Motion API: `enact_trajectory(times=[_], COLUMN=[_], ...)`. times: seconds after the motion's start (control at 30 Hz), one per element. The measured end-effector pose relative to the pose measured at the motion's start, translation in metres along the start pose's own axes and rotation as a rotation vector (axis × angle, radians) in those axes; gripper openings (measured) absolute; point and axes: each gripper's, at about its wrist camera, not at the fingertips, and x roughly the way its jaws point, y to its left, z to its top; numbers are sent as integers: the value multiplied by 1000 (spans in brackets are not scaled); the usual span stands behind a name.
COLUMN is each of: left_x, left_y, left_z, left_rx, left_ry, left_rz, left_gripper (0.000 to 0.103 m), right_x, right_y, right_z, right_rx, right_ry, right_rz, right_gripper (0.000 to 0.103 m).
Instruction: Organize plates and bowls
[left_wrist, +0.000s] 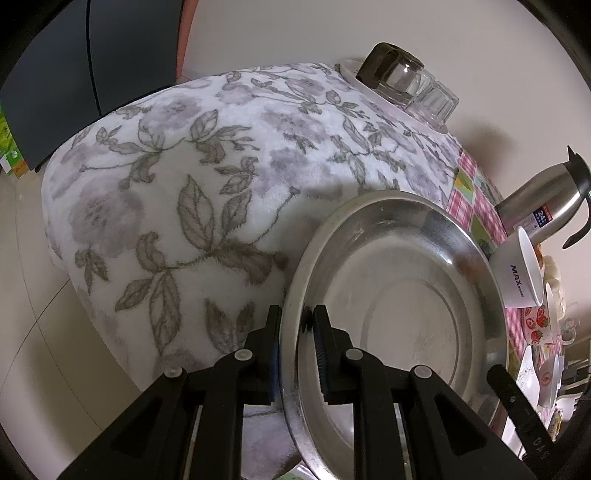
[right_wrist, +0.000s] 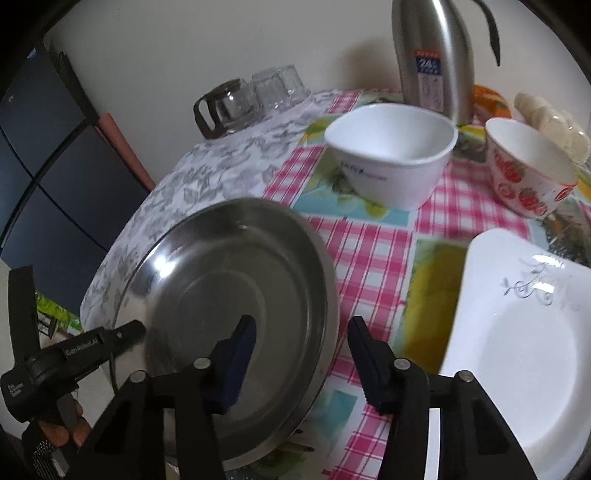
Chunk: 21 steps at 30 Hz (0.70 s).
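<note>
my left hand-held gripper (left_wrist: 297, 325) is pinched tight on the near rim of the steel plate (left_wrist: 402, 295), one finger outside the rim, one inside. my right hand-held gripper (right_wrist: 303, 354) is half spread; its left finger hangs over the plate's bowl, its right finger past the rim above the checked cloth, pads not pressing anything. the plate sits at the near edge of the surface (right_wrist: 373, 258). white square plate (right_wrist: 517, 347) close right. farther back: white bowl (right_wrist: 391, 155), strawberry bowl (right_wrist: 524, 173), steel flask (right_wrist: 432, 55).

"MAX" on white bowl (left_wrist: 517, 273); "24" on flask (left_wrist: 543, 199).
</note>
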Motion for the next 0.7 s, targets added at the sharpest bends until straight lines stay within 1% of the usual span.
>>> enact_trajectory(times=[0.1,0.13,0.23,0.33,0.53,0.67,0.7], left_x=[0,-1,-3,-9,-30,-45,-50], left_y=[0,0,-2,-3,-8,-15,-19], left_z=[0,0,0,2,7,8,8], left_rx=[1,2,12,25,59,82,91], left_ry=[2,2,-5,-20,-63,-83,-90], left_rz=[-1,0,14,28,38,26,27], left_gripper=[18,18,17,17,17,16,16], right_x=[3,4,3,-1,-15,-26,-30], right_y=[2,2,3,3,13,16,18], right_z=[-3,-4,-5,-5,-4,-3,-3], right_rx=[-6,-10,-22,-27,-70,-90,-97], right_ry=[16,20,25,23,3,-8,-15], right_rz=[12,14,7,21,47,74,66], right_gripper=[48,45,42,38,38,37,37])
